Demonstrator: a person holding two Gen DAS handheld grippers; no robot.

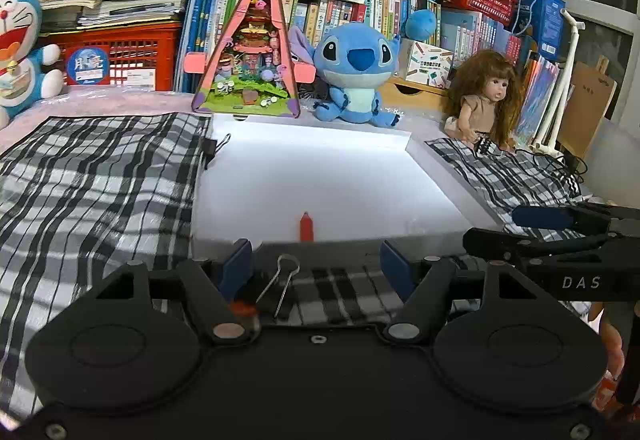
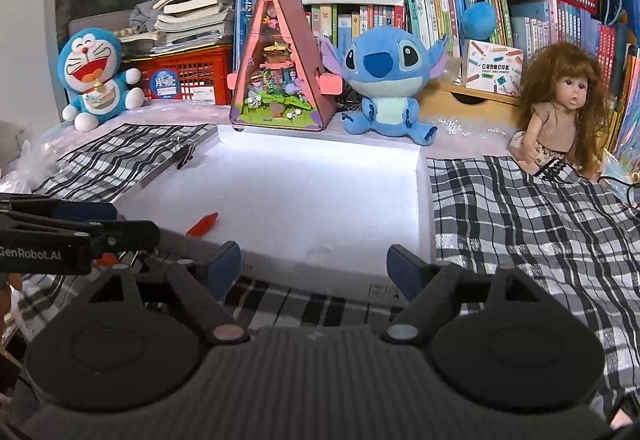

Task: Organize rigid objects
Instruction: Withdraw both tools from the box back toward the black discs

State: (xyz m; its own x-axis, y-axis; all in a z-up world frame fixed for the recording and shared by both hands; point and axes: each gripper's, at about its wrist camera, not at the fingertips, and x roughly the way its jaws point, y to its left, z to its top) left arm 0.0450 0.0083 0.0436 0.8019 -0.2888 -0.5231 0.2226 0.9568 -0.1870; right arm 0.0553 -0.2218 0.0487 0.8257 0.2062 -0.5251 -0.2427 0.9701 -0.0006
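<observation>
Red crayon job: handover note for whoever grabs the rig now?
Left tool: open, empty, low at the near edge of the white tray.
Right tool: open, empty, also at the near edge, to the right of the left one.
Red crayon lies loose on the tray floor near the front edge, just ahead of the left tool.
A binder clip sits on the checked cloth between the left tool's fingers; another is clipped to the tray's left wall.
Done: cannot tell. Left: crayon not grasped.

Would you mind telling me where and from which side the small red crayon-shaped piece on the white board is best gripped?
Grip the red piece across its straight body, below the pointed tip, coming down from above. It lies flat on the white board, so only its long sides seem reachable. The left gripper looks nearest.
</observation>
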